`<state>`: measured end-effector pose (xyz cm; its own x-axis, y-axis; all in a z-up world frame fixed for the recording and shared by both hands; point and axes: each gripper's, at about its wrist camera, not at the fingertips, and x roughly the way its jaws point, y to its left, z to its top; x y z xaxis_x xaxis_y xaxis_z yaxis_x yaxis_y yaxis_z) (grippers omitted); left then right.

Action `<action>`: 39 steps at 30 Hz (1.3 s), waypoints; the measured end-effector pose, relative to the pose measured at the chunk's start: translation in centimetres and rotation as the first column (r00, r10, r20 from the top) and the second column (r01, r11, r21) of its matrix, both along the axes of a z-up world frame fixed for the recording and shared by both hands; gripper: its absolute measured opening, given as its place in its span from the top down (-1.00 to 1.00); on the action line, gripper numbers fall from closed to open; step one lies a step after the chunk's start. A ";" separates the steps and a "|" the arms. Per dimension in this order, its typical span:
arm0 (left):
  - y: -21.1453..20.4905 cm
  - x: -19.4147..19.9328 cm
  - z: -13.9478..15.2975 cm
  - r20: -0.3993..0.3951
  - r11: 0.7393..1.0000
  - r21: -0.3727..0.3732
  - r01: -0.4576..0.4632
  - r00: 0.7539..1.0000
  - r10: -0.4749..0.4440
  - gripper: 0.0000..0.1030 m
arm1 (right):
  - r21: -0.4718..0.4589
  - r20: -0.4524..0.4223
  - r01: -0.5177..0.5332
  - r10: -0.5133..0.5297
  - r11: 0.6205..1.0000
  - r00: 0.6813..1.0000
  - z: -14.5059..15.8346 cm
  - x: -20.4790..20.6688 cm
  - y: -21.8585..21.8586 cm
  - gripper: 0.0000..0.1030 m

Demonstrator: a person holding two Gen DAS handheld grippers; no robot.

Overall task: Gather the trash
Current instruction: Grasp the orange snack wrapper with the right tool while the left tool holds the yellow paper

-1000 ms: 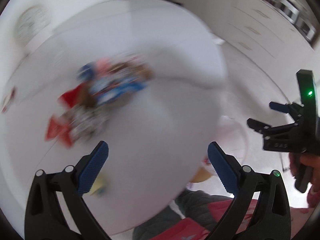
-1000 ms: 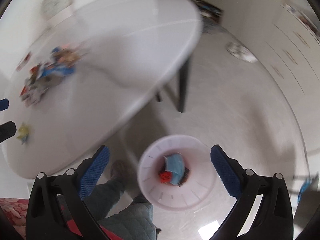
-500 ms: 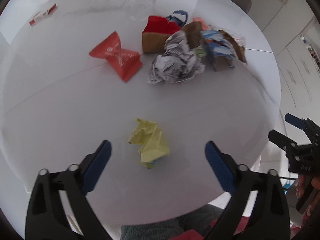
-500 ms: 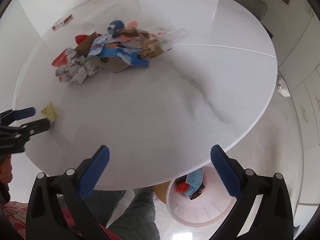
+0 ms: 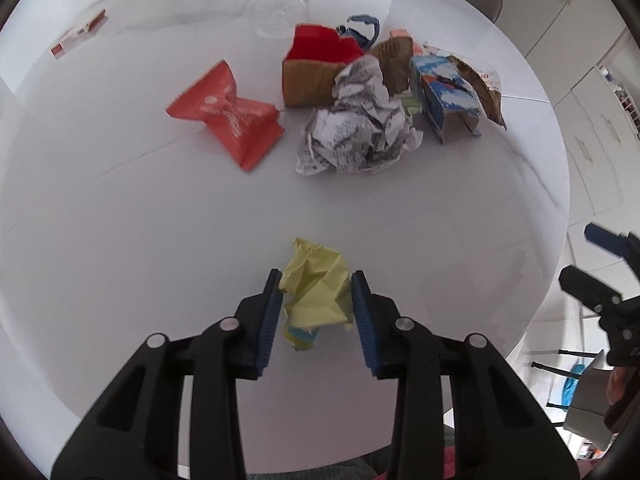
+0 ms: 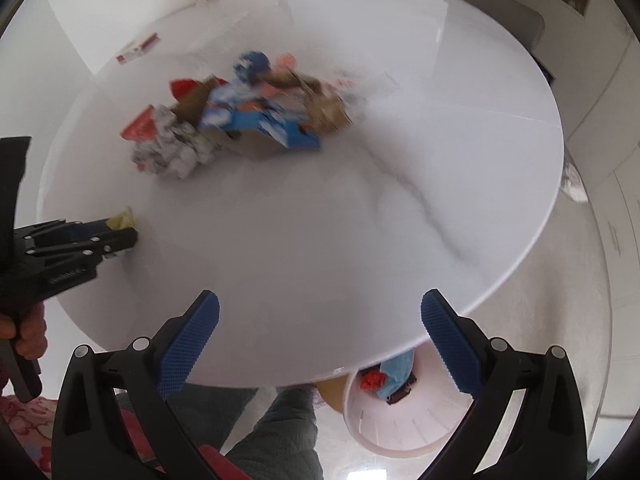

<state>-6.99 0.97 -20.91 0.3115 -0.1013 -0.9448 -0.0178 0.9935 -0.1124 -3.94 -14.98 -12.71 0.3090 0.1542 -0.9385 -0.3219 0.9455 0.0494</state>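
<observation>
The left gripper [image 5: 316, 296] is pinching a yellow wad [image 5: 316, 300] near the table [image 5: 440, 208] edge, apparently touching both pads. The right gripper [image 6: 320, 344] is hovering wide open, over a bin [image 6: 400, 420] below.

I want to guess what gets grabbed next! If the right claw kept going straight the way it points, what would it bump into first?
Probably the bare white table itself. The right claw is open over its near edge, nothing between its fingers. The blurry trash pile lies farther ahead and leftward; depth is unclear.
</observation>
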 end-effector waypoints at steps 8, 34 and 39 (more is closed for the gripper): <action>2.3 0.8 3.3 0.062 1.000 0.016 0.001 0.998 -0.002 0.33 | 0.061 0.108 -0.131 0.124 0.990 0.986 4.3 2.8 6.0 -0.95; 19.3 2.7 5.1 0.083 0.975 -0.061 -0.216 0.972 0.220 0.33 | -0.038 -0.112 -0.559 0.552 0.829 0.826 -6.1 11.9 28.9 -0.44; 19.7 2.5 4.4 0.066 0.973 -0.073 -0.218 0.973 0.223 0.33 | -0.057 -0.127 -0.563 0.554 0.824 0.823 -6.5 11.7 28.9 -0.44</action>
<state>-4.45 20.64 -16.54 0.4015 -0.0826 -0.9121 -0.2246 0.9566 -0.1855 7.79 13.94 -19.26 0.0992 0.1867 -0.9774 -0.7939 0.6070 0.0354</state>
